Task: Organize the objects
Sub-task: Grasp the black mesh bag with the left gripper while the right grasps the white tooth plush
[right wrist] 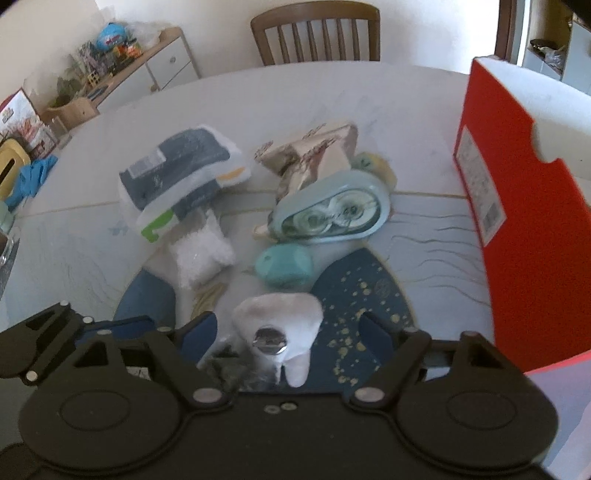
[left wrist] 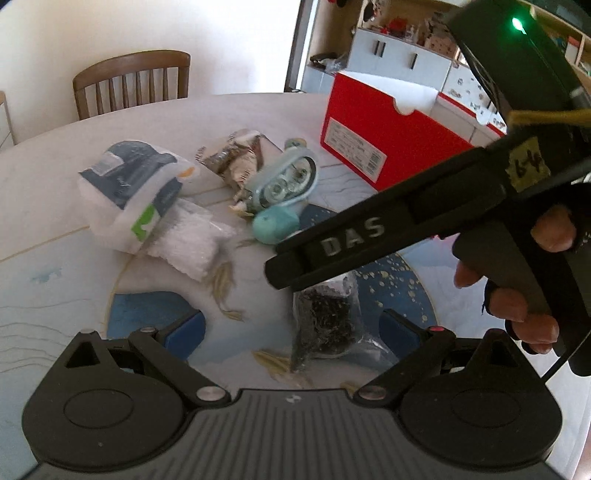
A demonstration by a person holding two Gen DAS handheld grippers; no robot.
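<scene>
On the round patterned table [left wrist: 55, 206] lie a tissue pack [left wrist: 129, 184], a white plastic bag [left wrist: 188, 243], a crumpled snack packet [left wrist: 236, 158], a light blue tape dispenser [left wrist: 284, 181] and a teal lump [left wrist: 275, 223]. My left gripper [left wrist: 291, 328] is open low over the table, and a clear bag of dark bits [left wrist: 325, 321] lies between its blue pads without touching them. My right gripper [right wrist: 288, 332] is open around a white tooth-shaped object [right wrist: 284, 317] with a metal stud; its pads stand apart from it. The dark bag [right wrist: 229, 365] lies just left of the tooth.
A red shoebox [right wrist: 524, 206] stands open on the table at the right, close to the right gripper. The right tool's black housing [left wrist: 406, 221], held by a hand [left wrist: 535, 295], crosses over the left gripper. A wooden chair [right wrist: 314, 33] stands behind the table, and a cluttered sideboard [right wrist: 122, 70] at the far left.
</scene>
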